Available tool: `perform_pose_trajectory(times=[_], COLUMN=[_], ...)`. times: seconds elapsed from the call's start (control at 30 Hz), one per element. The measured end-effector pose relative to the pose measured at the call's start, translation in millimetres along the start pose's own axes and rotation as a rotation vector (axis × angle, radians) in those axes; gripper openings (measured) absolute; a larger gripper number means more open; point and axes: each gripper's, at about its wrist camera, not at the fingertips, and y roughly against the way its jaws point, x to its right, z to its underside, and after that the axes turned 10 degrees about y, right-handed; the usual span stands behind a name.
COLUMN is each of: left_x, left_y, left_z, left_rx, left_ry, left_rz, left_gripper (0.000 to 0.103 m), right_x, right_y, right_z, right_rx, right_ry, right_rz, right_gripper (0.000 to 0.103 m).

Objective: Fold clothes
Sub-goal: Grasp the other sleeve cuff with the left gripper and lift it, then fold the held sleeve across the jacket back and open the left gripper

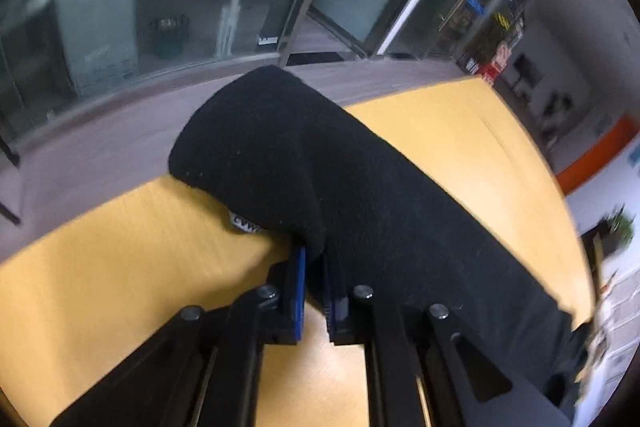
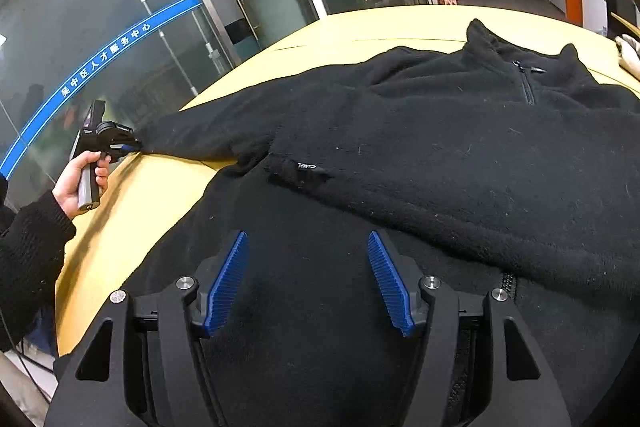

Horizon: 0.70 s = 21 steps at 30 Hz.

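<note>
My left gripper [image 1: 314, 267] is clamped on the fleece jacket's [image 2: 420, 147] sleeve cuff at the table's [image 2: 160, 187] left edge; right gripper [image 2: 308, 279], jaws apart, hovers above the hem. I should carry the sleeve flat across the chest.

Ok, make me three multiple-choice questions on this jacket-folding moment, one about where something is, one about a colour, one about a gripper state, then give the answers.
1. What does the left gripper grip?
A. the collar
B. a sleeve end
C. the zipper

2. What colour is the table?
A. yellow
B. white
C. grey

3. How is the right gripper set?
A. shut on cloth
B. open above the fleece jacket
C. out of view

Answers: 1 B, the sleeve runs into its closed fingers at the table's edge. 2 A, bare yellow top shows beside the jacket. 3 B, its blue pads stand apart with nothing between them.
</note>
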Motion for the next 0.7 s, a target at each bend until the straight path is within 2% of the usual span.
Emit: perform_pose_trajectory(times=[0.1, 0.2, 0.4, 0.5, 0.6, 0.7], left_x=[3, 15, 97, 161, 238, 298], left_y=[12, 44, 136, 179, 217, 239], left_z=[-1, 8, 52, 100, 170, 251], left_rx=[0.032, 0.075, 0.142, 0.147, 0.132, 0.078], left_ry=[0.013, 0.017, -0.114, -0.224, -0.363, -0.485], left_rz=[0.028, 0.128, 0.327, 0.441, 0.552, 0.643], left_gripper=[0.006, 0.006, 0.006, 0.006, 0.006, 0.006], right_x=[-1, -3, -8, -8, 2, 20], right_y=[3, 13, 58, 87, 120, 154], right_z=[0, 1, 8, 15, 24, 34], right_rx=[0.007, 0.036, 0.138, 0.176, 0.228, 0.285], right_ry=[0.002, 0.002, -0.037, -0.040, -0.067, -0.109], right_rz=[0.003, 0.013, 0.010, 0.033, 0.055, 0.100], right_gripper=[0.063, 0.063, 0.063, 0.063, 0.063, 0.063])
